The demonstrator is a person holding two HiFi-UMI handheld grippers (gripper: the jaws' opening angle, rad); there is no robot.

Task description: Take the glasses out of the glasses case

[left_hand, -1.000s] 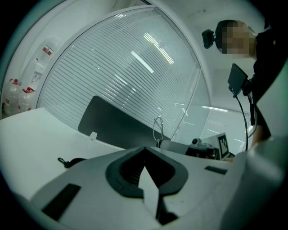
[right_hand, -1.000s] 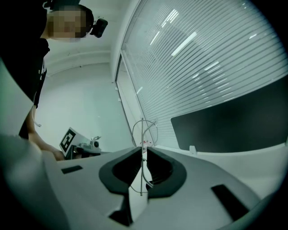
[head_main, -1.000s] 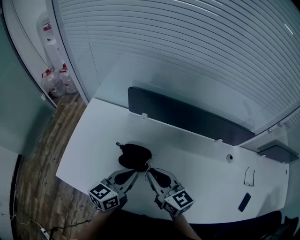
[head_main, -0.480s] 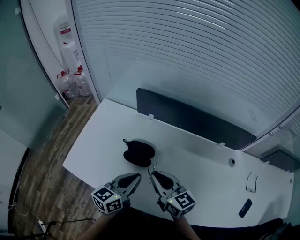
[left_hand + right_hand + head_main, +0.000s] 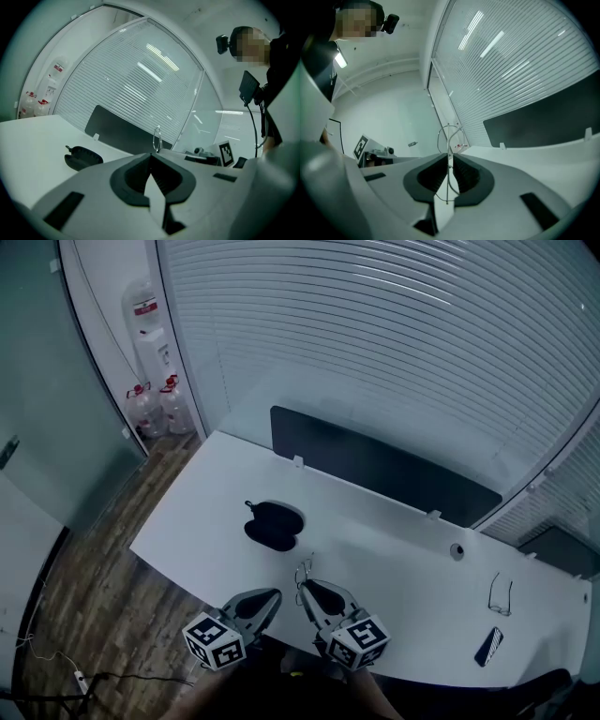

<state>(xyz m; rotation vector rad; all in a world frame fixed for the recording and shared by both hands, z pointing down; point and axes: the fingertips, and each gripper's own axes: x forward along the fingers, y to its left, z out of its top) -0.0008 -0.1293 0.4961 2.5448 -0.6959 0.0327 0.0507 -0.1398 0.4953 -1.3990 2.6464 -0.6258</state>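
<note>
1. The glasses (image 5: 449, 140), a thin wire-framed pair, are clamped between the pads of the right gripper (image 5: 449, 157). The frame stands upright, and its lenses rise just above the jaw tips.
2. In the head view the glasses (image 5: 303, 570) are at the very tip of the right gripper (image 5: 304, 585), lifted clear of the table (image 5: 394, 559) and well apart from the case.
3. The left gripper (image 5: 151, 154) is clenched on nothing, its jaw tips meeting with only air between them. From its own view the glasses (image 5: 157, 139) show just beyond its tips, on the side of its partner.
4. In the head view the left gripper (image 5: 272, 596) sits just beside the right one, the two pointing the same way.
5. The glasses case (image 5: 272, 525) lies open on the table ahead of both grippers and a little to the left gripper's side. It appears empty, though its dark inside is too small for us to be sure.
6. We judge the main step done, since the glasses are out of the case. What is left is probably to set them down on the table.
7. Far off to the right gripper's side lie a second pair of glasses (image 5: 500, 592) and a dark phone (image 5: 488, 645). A black divider panel (image 5: 375, 465) stands beyond the case.
</note>
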